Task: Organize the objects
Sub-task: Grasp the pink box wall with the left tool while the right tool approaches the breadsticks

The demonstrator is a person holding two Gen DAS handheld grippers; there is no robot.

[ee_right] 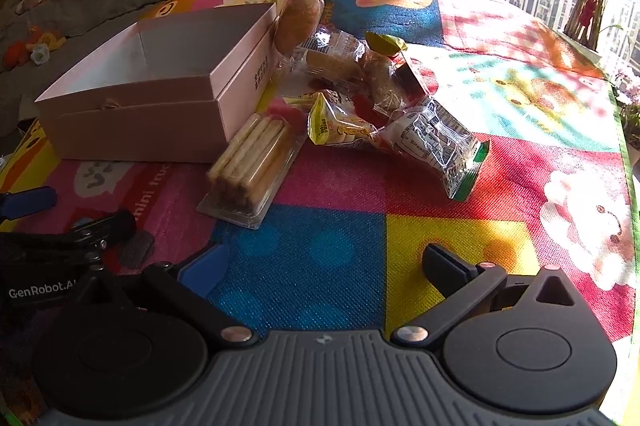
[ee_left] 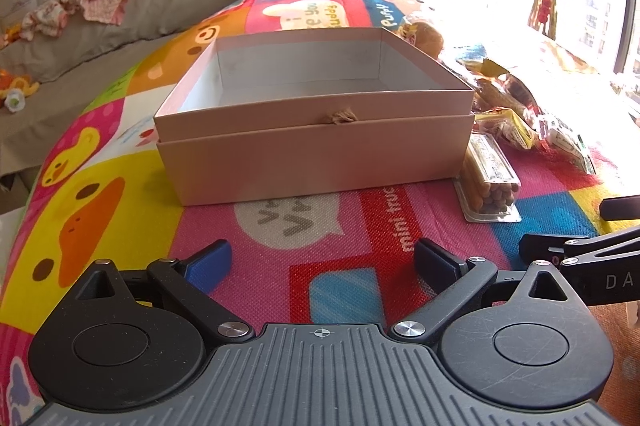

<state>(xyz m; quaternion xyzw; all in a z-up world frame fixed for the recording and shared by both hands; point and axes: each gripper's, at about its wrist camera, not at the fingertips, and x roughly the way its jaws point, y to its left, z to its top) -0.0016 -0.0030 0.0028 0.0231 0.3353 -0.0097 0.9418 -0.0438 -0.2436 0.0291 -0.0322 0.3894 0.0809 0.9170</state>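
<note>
Looks like the very start: empty pale pink cardboard box [ee_left: 316,129] sitting open on the colourful cartoon play mat [ee_right: 440,193], nothing packed yet. Clear plastic tray of biscuit sticks [ee_right: 250,161] touching the box's right front corner, crinkly wrapped snack packets [ee_right: 400,113] piled just right of the box. Left gripper [ee_left: 322,260] and right gripper [ee_right: 324,266] both spread wide and holding nothing, so probably next: right one onto the stick tray, then over the box rim.

My right gripper [ee_right: 326,266] is wide open over the bright cartoon mat [ee_right: 460,226] and holds nothing. Ahead on the left sits an open pink box [ee_right: 160,105], and a clear pack of biscuit sticks [ee_right: 252,165] touches its near corner. To the right of the box is a heap of wrapped snacks [ee_right: 360,85], and my left gripper [ee_right: 60,246] peeks in at the left edge
</note>
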